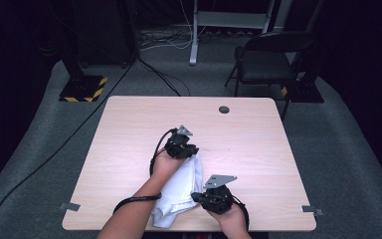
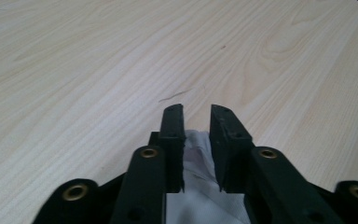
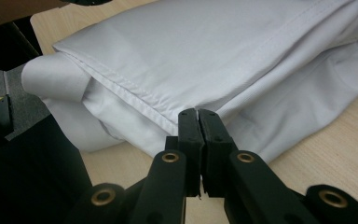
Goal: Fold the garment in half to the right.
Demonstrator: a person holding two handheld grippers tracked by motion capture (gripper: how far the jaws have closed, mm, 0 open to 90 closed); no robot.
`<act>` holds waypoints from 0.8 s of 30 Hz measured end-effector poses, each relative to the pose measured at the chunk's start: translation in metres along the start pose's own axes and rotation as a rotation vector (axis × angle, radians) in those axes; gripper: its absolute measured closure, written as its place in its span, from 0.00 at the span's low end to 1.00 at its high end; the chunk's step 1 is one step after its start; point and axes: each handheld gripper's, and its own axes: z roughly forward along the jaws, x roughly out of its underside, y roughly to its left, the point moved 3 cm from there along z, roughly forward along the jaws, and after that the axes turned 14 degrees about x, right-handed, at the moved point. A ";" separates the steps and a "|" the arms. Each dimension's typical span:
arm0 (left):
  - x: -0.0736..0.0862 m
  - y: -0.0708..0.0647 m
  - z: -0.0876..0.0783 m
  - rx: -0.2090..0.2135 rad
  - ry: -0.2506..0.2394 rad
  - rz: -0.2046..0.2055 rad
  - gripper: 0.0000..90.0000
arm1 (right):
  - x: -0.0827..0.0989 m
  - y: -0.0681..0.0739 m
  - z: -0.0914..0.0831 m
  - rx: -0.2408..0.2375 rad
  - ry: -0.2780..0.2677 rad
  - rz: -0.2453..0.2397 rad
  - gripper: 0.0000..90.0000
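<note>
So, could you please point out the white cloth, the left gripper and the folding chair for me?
white cloth (image 3: pixel 223 51), right gripper view, on its top folded layer.
left gripper (image 2: pixel 197 114), left gripper view, midway between its fingertips.
folding chair (image 1: pixel 266 64), high view, on its seat.

My left hand (image 1: pixel 165 162) is covering part of the white cloth (image 1: pixel 181 191) in the high view. In the left gripper view my jaws are hiding most of that cloth, and the bottom edge is cutting it off. In the right gripper view the cloth is running past the top and right edges. Whether any fabric is lying between my right jaws is too fine to tell.
</note>
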 end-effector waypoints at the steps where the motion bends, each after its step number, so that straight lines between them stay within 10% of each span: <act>1: 0.001 0.001 -0.001 0.000 0.001 -0.001 0.79 | 0.001 0.000 0.001 0.000 0.004 0.001 0.98; 13: -0.001 0.004 -0.012 -0.027 -0.084 -0.034 0.30 | -0.002 -0.002 0.000 0.023 0.000 0.001 0.85; 24: 0.002 -0.005 -0.040 -0.013 -0.087 0.022 0.20 | -0.003 -0.010 -0.002 0.041 0.007 0.011 0.72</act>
